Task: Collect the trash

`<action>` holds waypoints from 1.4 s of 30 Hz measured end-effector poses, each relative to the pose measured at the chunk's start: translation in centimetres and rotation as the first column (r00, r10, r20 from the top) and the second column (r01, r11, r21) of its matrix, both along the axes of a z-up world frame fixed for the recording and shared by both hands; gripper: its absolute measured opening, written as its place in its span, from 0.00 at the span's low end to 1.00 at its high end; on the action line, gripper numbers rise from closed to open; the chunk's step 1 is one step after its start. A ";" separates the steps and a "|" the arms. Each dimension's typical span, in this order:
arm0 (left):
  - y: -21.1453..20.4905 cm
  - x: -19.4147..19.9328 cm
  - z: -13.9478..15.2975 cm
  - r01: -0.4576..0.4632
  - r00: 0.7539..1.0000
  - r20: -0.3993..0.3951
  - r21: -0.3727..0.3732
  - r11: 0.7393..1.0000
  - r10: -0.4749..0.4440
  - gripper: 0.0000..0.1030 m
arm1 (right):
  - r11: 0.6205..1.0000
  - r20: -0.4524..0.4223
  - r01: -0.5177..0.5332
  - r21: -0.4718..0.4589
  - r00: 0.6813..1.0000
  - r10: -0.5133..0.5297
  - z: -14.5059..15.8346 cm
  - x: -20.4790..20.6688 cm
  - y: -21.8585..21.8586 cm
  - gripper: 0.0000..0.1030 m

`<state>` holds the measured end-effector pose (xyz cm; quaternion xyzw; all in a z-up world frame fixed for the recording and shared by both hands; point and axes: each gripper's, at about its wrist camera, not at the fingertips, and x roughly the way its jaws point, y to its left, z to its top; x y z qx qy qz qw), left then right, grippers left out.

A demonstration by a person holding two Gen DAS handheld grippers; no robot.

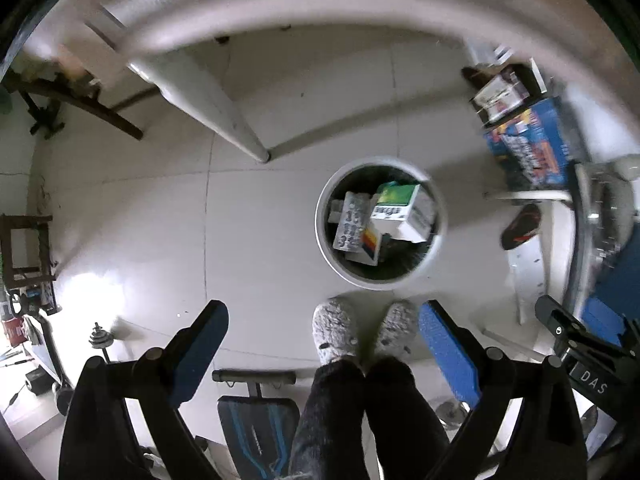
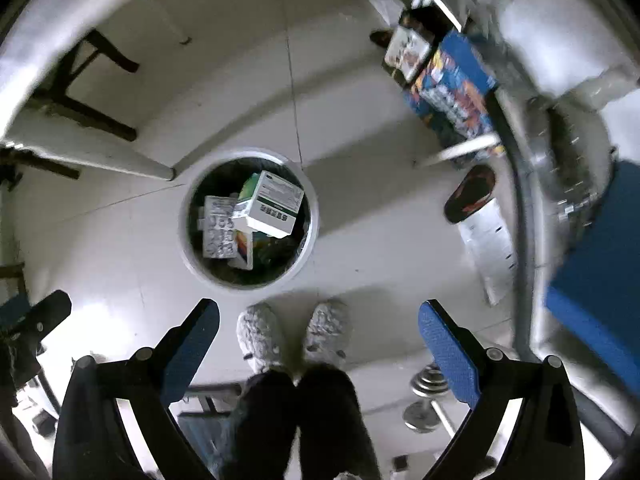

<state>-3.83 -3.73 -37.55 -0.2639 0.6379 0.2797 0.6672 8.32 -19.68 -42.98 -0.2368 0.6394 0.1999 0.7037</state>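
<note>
A round white trash bin [image 1: 325, 240] stands on the tiled floor below me; it also shows in the right wrist view [image 2: 188, 248]. Inside lie a white and green box [image 1: 398, 212], a silver blister pack [image 1: 352, 222] and a box with coloured stripes [image 1: 370, 246]. The right wrist view shows the same white box [image 2: 272, 208] and blister pack [image 2: 219, 227]. My left gripper [image 1: 324, 316] is open and empty, high above the floor. My right gripper [image 2: 319, 316] is open and empty too. The right gripper's body shows at the left view's right edge [image 1: 576, 340].
The person's feet in grey slippers [image 1: 336, 332] stand just in front of the bin. A white table leg [image 1: 224, 120] is behind the bin. Blue boxes [image 1: 528, 144] and a dark slipper [image 1: 520, 226] lie to the right. Dumbbells [image 2: 430, 396] and a bench [image 1: 256, 424] are near the feet.
</note>
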 end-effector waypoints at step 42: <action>-6.4 -10.9 36.8 0.064 0.885 0.465 -0.062 0.996 -0.028 0.99 | 0.897 -0.033 -0.208 0.389 0.970 0.239 48.2 -11.8 -7.9 1.00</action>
